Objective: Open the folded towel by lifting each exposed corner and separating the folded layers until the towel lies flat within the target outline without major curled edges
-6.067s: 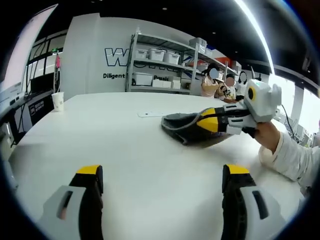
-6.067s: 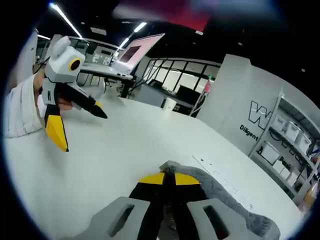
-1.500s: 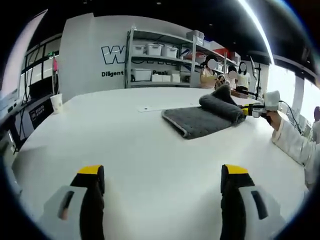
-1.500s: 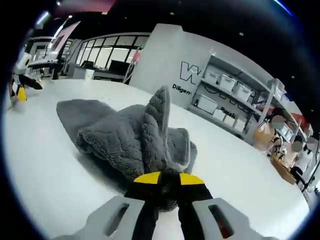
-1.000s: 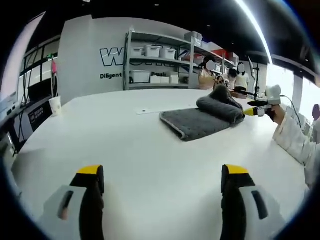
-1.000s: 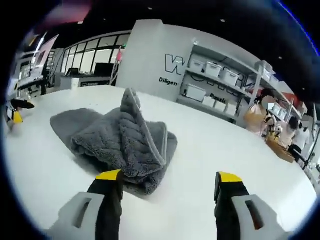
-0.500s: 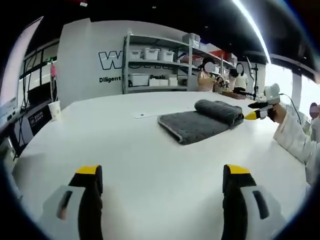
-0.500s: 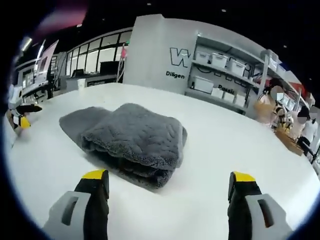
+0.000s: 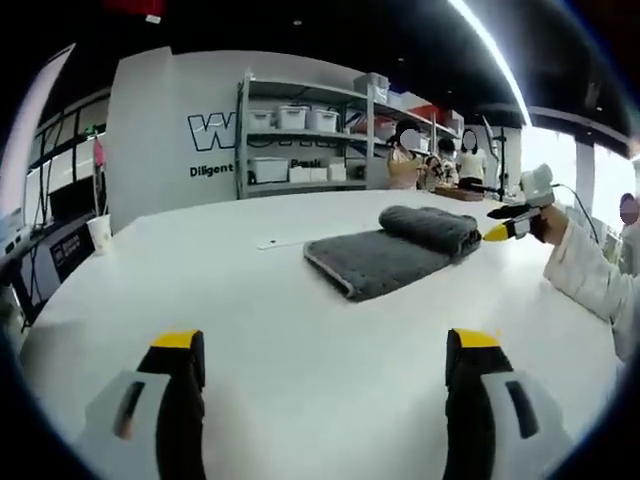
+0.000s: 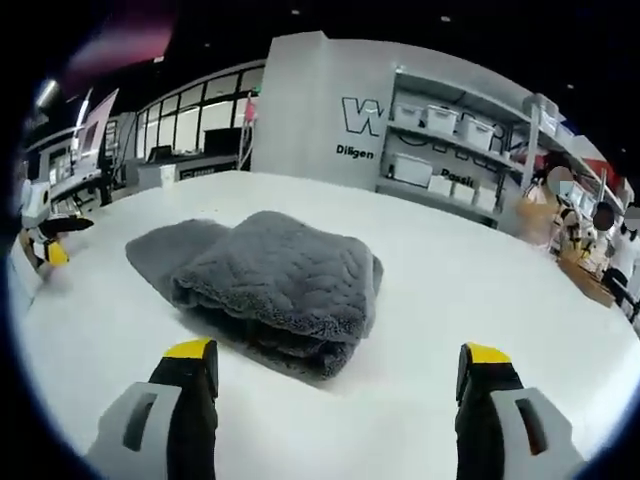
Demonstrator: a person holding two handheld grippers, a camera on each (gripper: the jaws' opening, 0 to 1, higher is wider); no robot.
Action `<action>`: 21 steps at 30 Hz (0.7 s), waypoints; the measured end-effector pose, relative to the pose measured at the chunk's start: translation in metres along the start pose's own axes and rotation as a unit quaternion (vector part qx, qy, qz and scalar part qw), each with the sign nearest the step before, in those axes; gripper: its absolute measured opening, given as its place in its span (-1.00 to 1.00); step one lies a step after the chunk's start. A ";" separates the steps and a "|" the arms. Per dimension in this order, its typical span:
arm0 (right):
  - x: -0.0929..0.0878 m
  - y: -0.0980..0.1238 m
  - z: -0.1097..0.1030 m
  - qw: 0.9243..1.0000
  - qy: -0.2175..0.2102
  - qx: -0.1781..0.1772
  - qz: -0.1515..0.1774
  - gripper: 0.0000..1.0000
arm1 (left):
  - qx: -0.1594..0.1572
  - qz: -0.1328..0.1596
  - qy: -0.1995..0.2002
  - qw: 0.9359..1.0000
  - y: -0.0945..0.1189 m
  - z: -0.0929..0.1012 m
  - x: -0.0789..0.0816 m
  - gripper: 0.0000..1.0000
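White table (image 9: 250,300) stretches wide through the left gripper view, with shelving (image 9: 300,130) and a lettered wall behind it. My left gripper (image 9: 318,400) hangs low over bare table with its jaws wide apart and nothing between them, well short of the work. The towel (image 9: 385,258) lies well ahead and to the right: a flat grey layer nearest me with a thick folded-over bulk on its far side. Beyond that bulk I see the right gripper (image 9: 500,230) in a sleeved hand (image 9: 590,280), just off the towel's edge. A paper cup (image 9: 99,232) stands far off at the left rim.

From the right gripper view, the towel (image 10: 265,275) sits close ahead of my right gripper (image 10: 335,400), whose jaws are spread and empty. The upper layer is doubled back on itself, its rounded fold facing me, the single layer running out to the left. I cannot make out any target outline on the table.

My judgement: find a free corner of that top layer rather than the rounded fold, pinch only one thickness, lift low and carry it away from the flat part. Bringing the left gripper in to pin the flat layer should stop the whole towel dragging.
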State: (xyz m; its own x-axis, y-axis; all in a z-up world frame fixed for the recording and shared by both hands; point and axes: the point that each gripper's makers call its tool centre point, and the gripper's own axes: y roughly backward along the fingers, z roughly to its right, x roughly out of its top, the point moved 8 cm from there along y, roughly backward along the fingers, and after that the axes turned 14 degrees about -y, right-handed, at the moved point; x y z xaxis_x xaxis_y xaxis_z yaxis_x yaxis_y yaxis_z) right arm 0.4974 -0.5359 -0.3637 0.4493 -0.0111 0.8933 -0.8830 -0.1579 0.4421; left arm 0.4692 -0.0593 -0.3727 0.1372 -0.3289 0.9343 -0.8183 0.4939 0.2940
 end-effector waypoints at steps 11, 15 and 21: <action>0.004 -0.002 -0.012 0.999 -0.002 0.032 0.013 0.93 | -0.023 0.061 0.034 0.997 -0.029 0.001 0.017 0.84; 0.005 -0.002 -0.012 0.999 -0.003 0.034 0.012 0.92 | -0.040 0.047 -0.003 0.998 -0.046 0.004 0.026 0.71; 0.008 0.001 -0.013 0.999 0.003 0.040 0.020 0.93 | -0.055 -0.009 -0.057 0.997 -0.076 0.009 0.021 0.56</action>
State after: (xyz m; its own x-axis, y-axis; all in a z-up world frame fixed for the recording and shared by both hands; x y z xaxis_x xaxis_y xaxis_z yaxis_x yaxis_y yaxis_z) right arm 0.4982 -0.5234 -0.3545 0.4128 -0.0123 0.9108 -0.8863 -0.2360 0.3985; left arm 0.5291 -0.1112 -0.3772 0.0824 -0.4241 0.9018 -0.7499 0.5696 0.3364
